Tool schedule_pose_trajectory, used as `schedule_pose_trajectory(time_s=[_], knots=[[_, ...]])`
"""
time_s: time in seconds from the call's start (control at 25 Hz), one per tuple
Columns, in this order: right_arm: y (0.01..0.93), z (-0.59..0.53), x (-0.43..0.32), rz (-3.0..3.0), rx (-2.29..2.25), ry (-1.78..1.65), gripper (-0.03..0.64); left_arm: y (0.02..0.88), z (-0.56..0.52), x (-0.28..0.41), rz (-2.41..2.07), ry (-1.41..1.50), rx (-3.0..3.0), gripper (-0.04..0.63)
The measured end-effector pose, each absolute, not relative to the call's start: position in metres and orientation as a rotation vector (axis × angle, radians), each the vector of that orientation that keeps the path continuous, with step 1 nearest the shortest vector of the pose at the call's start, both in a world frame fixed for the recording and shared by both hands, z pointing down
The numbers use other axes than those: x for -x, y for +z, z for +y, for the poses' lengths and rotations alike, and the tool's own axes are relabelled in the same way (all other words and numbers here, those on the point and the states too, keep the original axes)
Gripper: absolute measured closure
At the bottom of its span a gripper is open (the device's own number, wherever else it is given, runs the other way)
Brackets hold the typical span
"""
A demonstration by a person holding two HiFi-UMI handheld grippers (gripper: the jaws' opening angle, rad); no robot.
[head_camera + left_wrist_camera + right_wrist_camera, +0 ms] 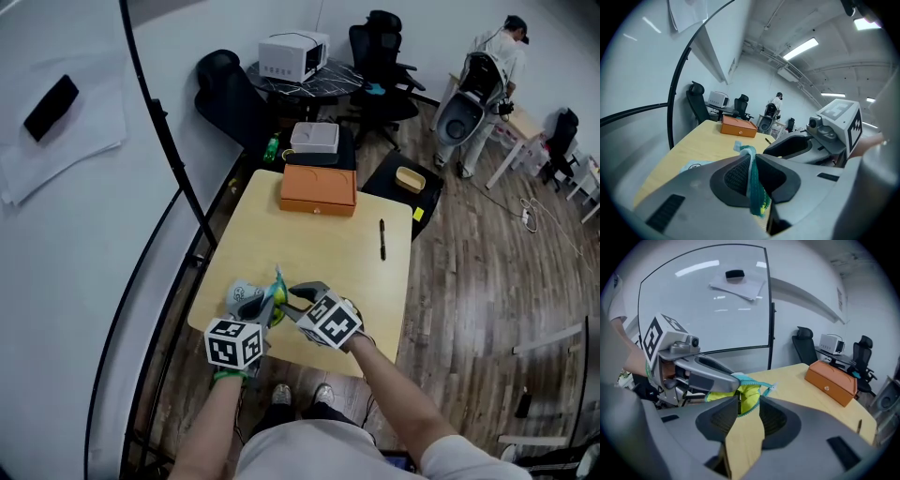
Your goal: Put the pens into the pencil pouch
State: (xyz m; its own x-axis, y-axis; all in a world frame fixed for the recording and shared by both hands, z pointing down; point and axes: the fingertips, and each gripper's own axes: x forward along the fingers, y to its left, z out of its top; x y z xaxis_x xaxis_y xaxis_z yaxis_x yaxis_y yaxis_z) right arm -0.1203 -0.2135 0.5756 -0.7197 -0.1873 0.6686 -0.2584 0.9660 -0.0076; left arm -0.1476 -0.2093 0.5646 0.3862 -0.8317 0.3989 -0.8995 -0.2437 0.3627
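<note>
Office space is seen around a pale wooden surface [319, 253], with dark plank flooring on its right. On the left, a whiteboard [84, 234] in a black frame is seen, and a sheet of paper [66, 141] with a black oblong object [52, 106] on it is stuck to the board.

At the near edge of the surface, the pencil pouch [246, 294] is held up between the two tools. The left gripper [265, 305] is seen with its jaws pressed together on the teal zipper edge of the pouch, a strip of which is pinched between the pads and hangs out below them. Part of the pouch is seen lying on the wood behind this gripper. Just beside it, tip to tip, the right gripper [292, 300] is placed on the opposite edge. Its jaws are only narrowly parted, and the yellow-green lining with its teal zipper is gripped between their tips, while bare wood is seen through the gap further back.

Further back, at the middle of the far edge, an orange box [318, 190] is set. To its right, a black pen [382, 239] lies alone on the wood, well apart from the pouch and from both grippers.

Beyond the far edge, black office chairs [380, 56] and a white appliance [293, 54] on a dark table are seen. At the far right, a person [497, 56] is seen standing.
</note>
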Motion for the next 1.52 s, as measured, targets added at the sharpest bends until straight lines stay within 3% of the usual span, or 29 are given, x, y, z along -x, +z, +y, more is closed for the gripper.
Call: schedule_pose_trajectory(time_s=[0.8,1.52], knots=[[0.498,-0.299,-0.101,-2.404,-1.127,0.193,0.469,0.552,-0.255,0.133,-1.481,0.128,-2.157,0.557],[0.597,-0.403,-0.139,-2.235,-1.256,0.401,0.469,0.56,-0.289,0.116,-1.517,0.217,-2.136,0.557]])
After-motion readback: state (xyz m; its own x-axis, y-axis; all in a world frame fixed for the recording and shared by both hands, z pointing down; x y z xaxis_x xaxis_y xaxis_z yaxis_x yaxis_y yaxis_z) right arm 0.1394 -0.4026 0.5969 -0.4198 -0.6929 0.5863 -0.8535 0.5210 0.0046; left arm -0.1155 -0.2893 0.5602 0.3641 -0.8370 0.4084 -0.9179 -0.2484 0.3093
